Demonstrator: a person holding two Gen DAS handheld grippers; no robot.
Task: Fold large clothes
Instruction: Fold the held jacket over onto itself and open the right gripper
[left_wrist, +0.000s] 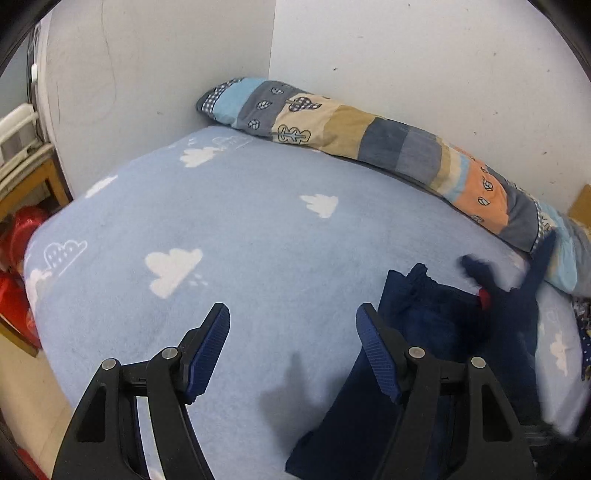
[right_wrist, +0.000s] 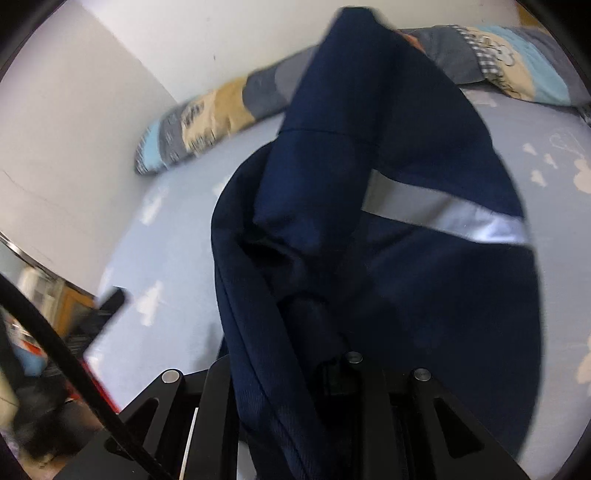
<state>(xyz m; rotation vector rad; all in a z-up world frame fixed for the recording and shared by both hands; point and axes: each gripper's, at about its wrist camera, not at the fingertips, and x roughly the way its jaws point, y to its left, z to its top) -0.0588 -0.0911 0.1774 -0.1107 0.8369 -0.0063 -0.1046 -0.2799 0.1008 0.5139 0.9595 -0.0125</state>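
Observation:
A dark navy garment (left_wrist: 424, 332) lies bunched on the light blue cloud-print bed sheet (left_wrist: 240, 206), to the right of my left gripper (left_wrist: 292, 314). That gripper hovers over the sheet, open, with nothing between its blue pads (left_wrist: 210, 343); its right finger overlaps the garment's edge. In the right wrist view the same garment (right_wrist: 369, 129), with a pale reflective stripe (right_wrist: 443, 218), hangs lifted and fills the middle. My right gripper (right_wrist: 314, 354) is shut on its fabric, which drapes over the fingers and hides their tips.
A long patchwork bolster (left_wrist: 369, 136) runs along the white walls at the far edge of the bed. Off the bed's left side stand a wooden frame (left_wrist: 51, 177) and something red (left_wrist: 18, 236). A black cable (right_wrist: 55, 343) crosses the lower left of the right wrist view.

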